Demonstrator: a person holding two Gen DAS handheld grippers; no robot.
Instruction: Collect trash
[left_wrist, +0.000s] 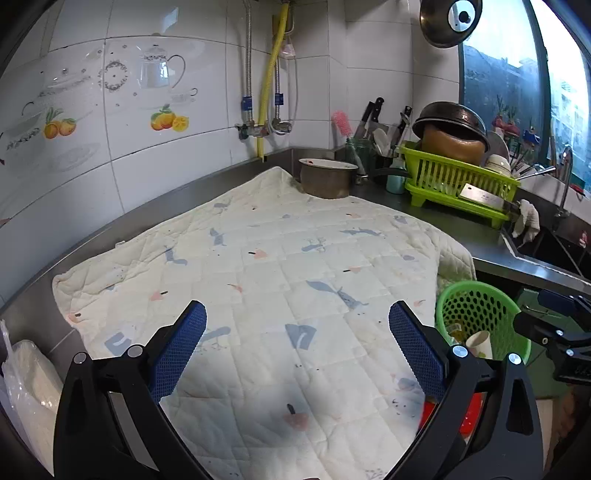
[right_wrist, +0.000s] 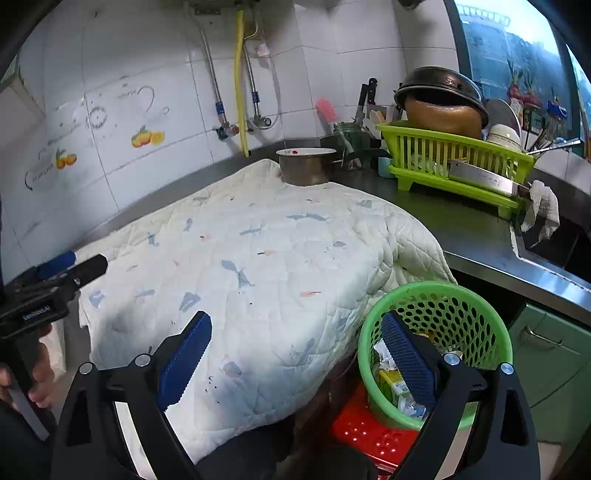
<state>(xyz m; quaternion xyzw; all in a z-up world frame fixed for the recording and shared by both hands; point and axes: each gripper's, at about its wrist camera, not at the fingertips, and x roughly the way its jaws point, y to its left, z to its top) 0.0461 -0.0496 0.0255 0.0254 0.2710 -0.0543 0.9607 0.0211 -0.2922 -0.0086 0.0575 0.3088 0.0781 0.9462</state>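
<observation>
A green perforated trash basket (right_wrist: 465, 314) stands on a red stool (right_wrist: 365, 435) beside the counter's right front edge; it also shows in the left wrist view (left_wrist: 476, 306). It holds crumpled paper, a yellow carton (right_wrist: 393, 386) and a paper cup (left_wrist: 480, 343). My left gripper (left_wrist: 297, 328) is open and empty above the white quilted cloth (left_wrist: 258, 280). My right gripper (right_wrist: 297, 341) is open and empty, its right finger over the basket's near rim and its left finger over the cloth (right_wrist: 240, 266).
A metal pot (left_wrist: 327, 177) sits at the cloth's far edge. A lime dish rack (left_wrist: 458, 181) with bowls and a cleaver stands on the steel counter, a sink (left_wrist: 554, 243) to its right. A plastic bag (left_wrist: 26, 391) lies at the left.
</observation>
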